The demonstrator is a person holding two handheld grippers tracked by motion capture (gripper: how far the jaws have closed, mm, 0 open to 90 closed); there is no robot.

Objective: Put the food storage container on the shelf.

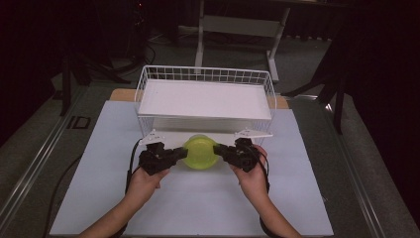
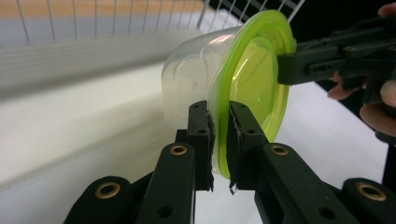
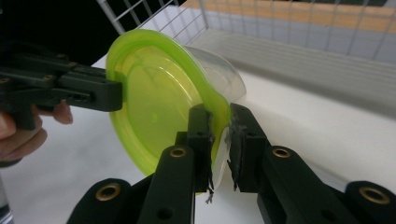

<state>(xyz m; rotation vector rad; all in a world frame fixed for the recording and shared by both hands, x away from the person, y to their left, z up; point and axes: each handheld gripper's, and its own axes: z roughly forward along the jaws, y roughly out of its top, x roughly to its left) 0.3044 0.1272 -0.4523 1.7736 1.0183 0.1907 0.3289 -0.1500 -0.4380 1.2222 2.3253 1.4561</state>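
Both claws, left claw and right claw, clamp the green-lidded clear plastic tub's rim from opposite sides, just before the white wire basket.

Dim room with dark surround, white table evenly lit, gripper views soft and blurred in background
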